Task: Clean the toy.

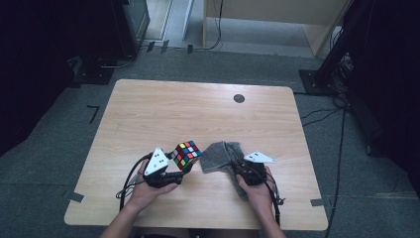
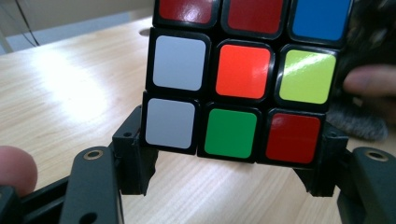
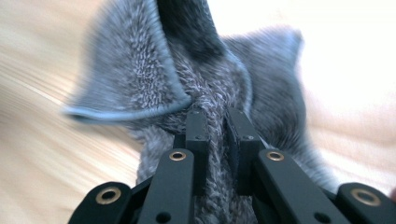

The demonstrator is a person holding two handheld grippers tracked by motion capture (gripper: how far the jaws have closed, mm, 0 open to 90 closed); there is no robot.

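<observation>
A scrambled colour cube [image 1: 187, 154] [image 2: 238, 79] is held a little above the wooden table [image 1: 198, 109], near its front middle. My left gripper [image 1: 181, 165] [image 2: 231, 161] is shut on it, one jaw pressing each lower side. Just to the right lies a crumpled grey fleecy cloth [image 1: 223, 154] [image 3: 140, 70]. My right gripper [image 1: 238, 166] [image 3: 217, 135] is shut on a bunched fold of that cloth, which rises between and beyond the jaws. In the left gripper view the cloth [image 2: 359, 121] lies behind the cube, with a fingertip [image 2: 369, 81] beside it.
A small dark round disc [image 1: 239, 98] sits at the table's far right. Bare wood spreads behind and to the left of the cube. Black stands and cables [image 1: 341, 124] occupy the grey floor to the right of the table.
</observation>
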